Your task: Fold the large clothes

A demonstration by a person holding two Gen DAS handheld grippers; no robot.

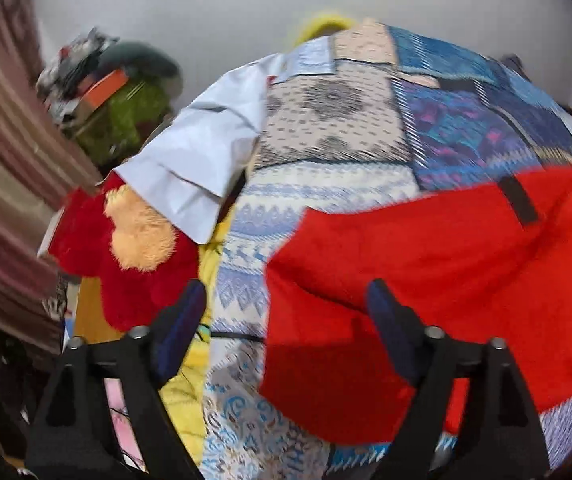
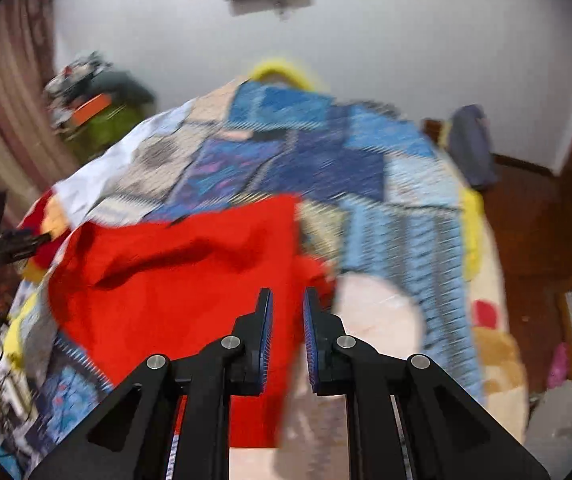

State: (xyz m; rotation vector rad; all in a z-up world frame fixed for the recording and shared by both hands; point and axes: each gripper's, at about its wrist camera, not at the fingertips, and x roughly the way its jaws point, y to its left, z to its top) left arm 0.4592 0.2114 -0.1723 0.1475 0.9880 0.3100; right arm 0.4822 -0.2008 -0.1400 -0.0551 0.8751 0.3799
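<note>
A large red garment (image 1: 437, 280) lies rumpled on a bed with a blue patchwork cover (image 1: 325, 132); it also shows in the right wrist view (image 2: 174, 280). My left gripper (image 1: 286, 304) is open wide, its fingers straddling the garment's near left edge without holding it. My right gripper (image 2: 287, 312) has its jaws close together with a narrow gap, above the garment's right edge; red cloth shows behind the gap, and the blur hides whether any is pinched. A folded pale blue shirt (image 1: 194, 160) lies at the bed's left side.
A red and tan plush toy (image 1: 134, 248) lies at the bed's left edge. A cluttered pile with a green bag (image 1: 126, 120) stands against the wall. Striped curtain (image 1: 2, 160) hangs at left. A wooden floor (image 2: 533, 240) and a grey bundle (image 2: 471, 144) lie right of the bed.
</note>
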